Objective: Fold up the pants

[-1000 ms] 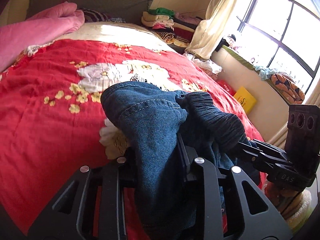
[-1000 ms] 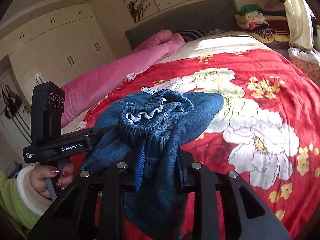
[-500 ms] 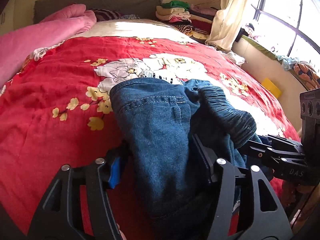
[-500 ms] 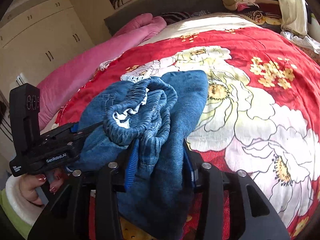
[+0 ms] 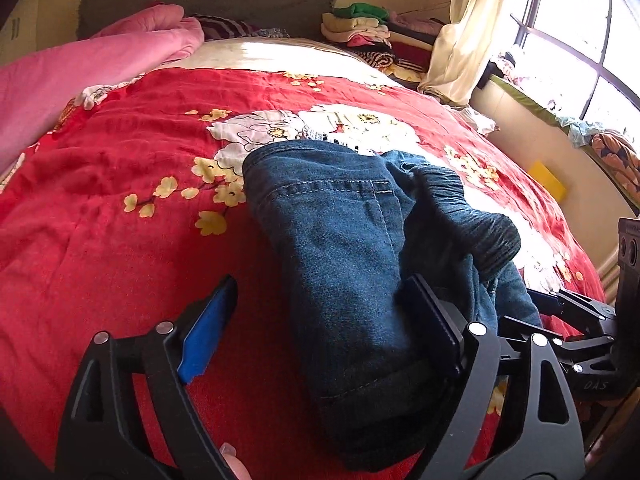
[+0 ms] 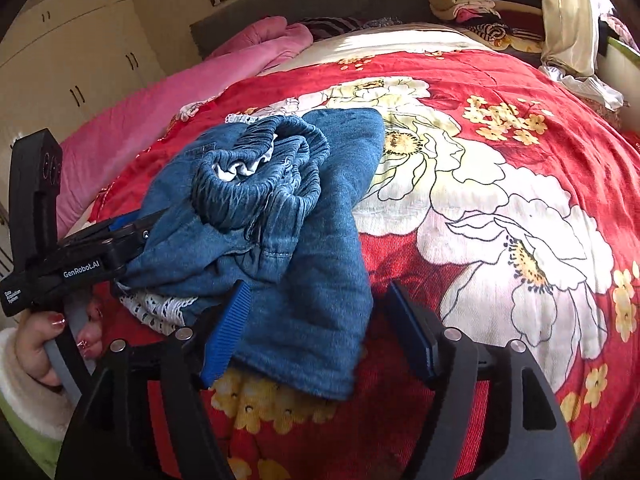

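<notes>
Both claws stand apart and are opening. The left claw [image 5: 320,316] straddles one end of the folded blue denim pants [image 5: 340,248]; its blue-padded finger [image 5: 208,332] is clear of the cloth, while the other pad seems to touch it, though the fold hides the contact. The right claw [image 6: 320,324] has the other end between its fingers, both pads apparently free. The pants lie bunched on the red floral bedspread [image 6: 500,208], elastic waistband [image 6: 260,176] uppermost. White lace [image 6: 156,308] peeks from beneath. A hand with painted nails [image 6: 60,340] grips the left handle, partly cut off at the frame's edge.
</notes>
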`<state>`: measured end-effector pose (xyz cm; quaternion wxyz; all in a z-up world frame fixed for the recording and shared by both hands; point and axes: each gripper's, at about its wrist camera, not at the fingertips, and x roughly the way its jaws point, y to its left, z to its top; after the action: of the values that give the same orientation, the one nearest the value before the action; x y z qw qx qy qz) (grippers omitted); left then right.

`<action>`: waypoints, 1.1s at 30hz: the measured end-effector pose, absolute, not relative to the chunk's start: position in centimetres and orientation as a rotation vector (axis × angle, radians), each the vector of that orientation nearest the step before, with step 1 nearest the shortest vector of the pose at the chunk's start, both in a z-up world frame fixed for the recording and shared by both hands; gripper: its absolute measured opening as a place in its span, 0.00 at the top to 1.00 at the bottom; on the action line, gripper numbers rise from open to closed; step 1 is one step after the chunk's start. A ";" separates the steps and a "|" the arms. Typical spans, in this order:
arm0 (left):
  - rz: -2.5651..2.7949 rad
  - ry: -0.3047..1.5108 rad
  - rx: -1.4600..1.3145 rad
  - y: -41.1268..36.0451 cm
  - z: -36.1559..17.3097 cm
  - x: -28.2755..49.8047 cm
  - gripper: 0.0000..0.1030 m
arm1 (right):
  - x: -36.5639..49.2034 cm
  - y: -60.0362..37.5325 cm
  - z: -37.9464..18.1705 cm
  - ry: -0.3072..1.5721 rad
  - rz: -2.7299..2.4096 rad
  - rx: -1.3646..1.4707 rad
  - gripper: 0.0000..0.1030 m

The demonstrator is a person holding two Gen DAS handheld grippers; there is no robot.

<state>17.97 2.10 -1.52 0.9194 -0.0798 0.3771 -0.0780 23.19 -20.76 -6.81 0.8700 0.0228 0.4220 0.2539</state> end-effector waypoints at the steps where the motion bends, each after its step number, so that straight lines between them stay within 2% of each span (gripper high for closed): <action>1: -0.157 0.774 -0.163 2.1 -1.4 17.7 0.22 | 23.1 -20.9 -6.8 0.884 0.527 0.051 0.29; 6: -0.154 0.763 -0.168 2.2 -0.8 16.5 0.21 | 22.2 -21.5 -6.3 0.892 0.503 0.065 0.23; 12: -0.152 0.739 -0.162 2.1 0.4 14.3 0.18 | 21.0 -22.2 -5.1 0.873 0.482 0.083 0.20; 20: -0.145 0.708 -0.147 2.0 2.0 11.9 0.10 | 19.2 -22.6 -2.8 0.822 0.474 0.090 0.16; 33: -0.132 0.681 -0.127 1.6 4.3 7.5 0.10 | 15.6 -23.5 0.2 0.748 0.471 0.091 0.09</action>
<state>7.52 1.58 4.34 0.9386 -0.0623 0.3333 -0.0645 15.63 -23.52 0.23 0.9029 0.0441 0.3617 0.2280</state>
